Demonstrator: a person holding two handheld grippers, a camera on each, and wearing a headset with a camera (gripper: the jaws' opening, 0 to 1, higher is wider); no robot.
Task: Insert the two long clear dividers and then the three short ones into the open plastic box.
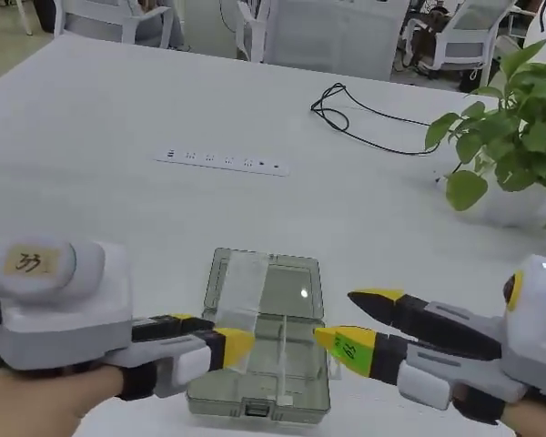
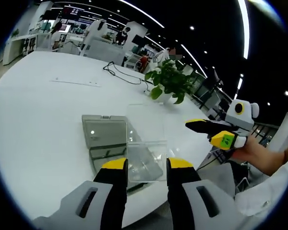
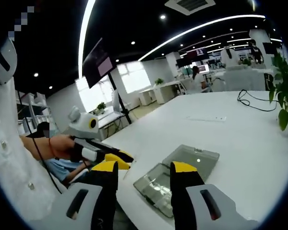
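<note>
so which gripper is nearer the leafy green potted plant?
Right. The right gripper hovers open right of the open plastic box, toward the leafy green potted plant; the left gripper, holding a clear plastic divider, is left of the box, farther away.

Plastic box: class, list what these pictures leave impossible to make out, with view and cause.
Head view: plastic box left wall partly behind left gripper.
Right gripper view: box floor partly behind right gripper jaw.
Every view: clear divider edges and seated dividers, too transparent to trace.
</note>
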